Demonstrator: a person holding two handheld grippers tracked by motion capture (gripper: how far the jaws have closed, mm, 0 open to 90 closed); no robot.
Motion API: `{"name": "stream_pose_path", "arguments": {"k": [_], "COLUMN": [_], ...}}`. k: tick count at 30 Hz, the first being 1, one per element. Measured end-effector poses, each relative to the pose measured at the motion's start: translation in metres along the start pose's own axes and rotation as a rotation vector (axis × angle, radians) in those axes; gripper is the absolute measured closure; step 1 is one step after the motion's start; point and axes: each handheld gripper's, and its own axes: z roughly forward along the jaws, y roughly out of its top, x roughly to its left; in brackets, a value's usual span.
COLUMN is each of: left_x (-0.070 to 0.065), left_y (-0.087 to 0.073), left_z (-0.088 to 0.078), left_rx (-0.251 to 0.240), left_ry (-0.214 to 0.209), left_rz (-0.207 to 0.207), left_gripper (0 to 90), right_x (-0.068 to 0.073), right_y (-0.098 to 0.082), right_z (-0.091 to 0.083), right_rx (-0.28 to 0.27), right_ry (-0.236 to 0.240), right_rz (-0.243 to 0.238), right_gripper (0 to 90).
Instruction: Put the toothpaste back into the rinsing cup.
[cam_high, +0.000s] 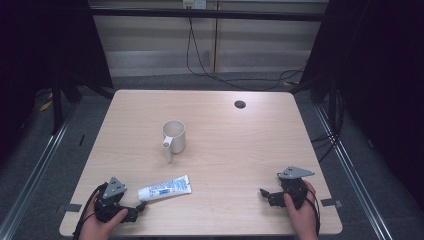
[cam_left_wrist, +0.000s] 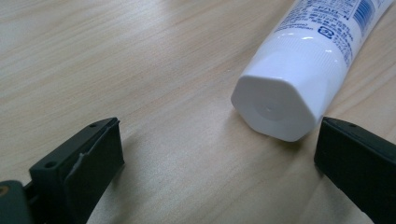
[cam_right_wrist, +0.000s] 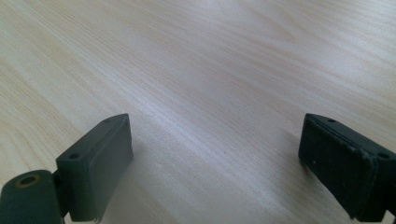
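A white tube (cam_left_wrist: 303, 70) lies near the front left corner of the tabletop (cam_high: 240, 145). In the left gripper view, blue print runs along its side above the white cap (cam_left_wrist: 275, 105). The print is set in several short lines, with a small blue boxed mark and a patch of blue vertical stripes beside them. The letters are too small and blurred to read, so no word, brand or number can be made out. In the high view the same tube (cam_high: 164, 188) shows blue marking along its body, also unreadable.
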Motion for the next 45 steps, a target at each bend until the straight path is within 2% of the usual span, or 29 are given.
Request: {"name": "stream_pose_path", "arguments": {"k": [16,23,24,26,28,30,33,35,36,37,39,40,45], "left_x": [0.000,-0.001,-0.001,-0.001,-0.003,-0.004,-0.005,-0.005,-0.004,-0.004,-0.003,-0.004,-0.004], "left_y": [0.001,0.011,0.015,0.016,0.019,0.021,0.024,0.027,0.029,0.031,0.035,0.037,0.046], "left_z": [0.000,-0.001,-0.002,-0.003,-0.004,-0.005,-0.007,-0.008,-0.010,-0.011,-0.013,-0.013,-0.013], "left_rx": [0.007,0.090,0.110,0.120,0.140,0.156,0.167,0.182,0.194,0.196,0.196,0.197,0.219], "left_ry": [-0.006,-0.015,-0.024,-0.028,-0.026,-0.026,-0.053,-0.041,-0.051,-0.054,-0.046,-0.044,-0.055], "left_rz": [0.005,0.005,0.022,0.024,0.043,0.063,0.054,0.072,0.086,0.081,0.100,0.095,0.132], "left_gripper": [0.4,3.8,8.8,14.2,15.5,15.5,15.8,16.1,16.1,16.1,16.4,16.6,16.6], "right_x": [0.000,0.000,0.000,0.000,0.000,0.000,0.000,0.000,0.000,0.000,0.000,0.000,0.000], "right_y": [0.000,0.000,0.000,0.000,0.000,0.000,0.000,0.000,0.000,0.000,0.000,0.000,0.000], "right_z": [0.000,0.000,0.000,0.000,0.000,0.000,0.000,0.000,0.000,0.000,0.000,0.000,0.000], "right_rx": [0.000,0.000,0.000,-0.001,-0.001,-0.001,-0.001,-0.001,-0.001,-0.001,0.000,-0.001,0.000], "right_ry": [0.000,0.001,0.000,0.000,0.000,0.000,0.000,0.000,0.000,0.000,0.000,0.000,0.000], "right_rz": [-0.002,-0.002,0.000,0.000,0.000,0.000,-0.001,0.000,-0.001,-0.001,0.001,0.000,-0.001], "right_gripper": [9.3,9.2,9.2,9.2,9.2,9.2,9.2,9.2,9.3,9.2,9.2,9.2,9.2]}}
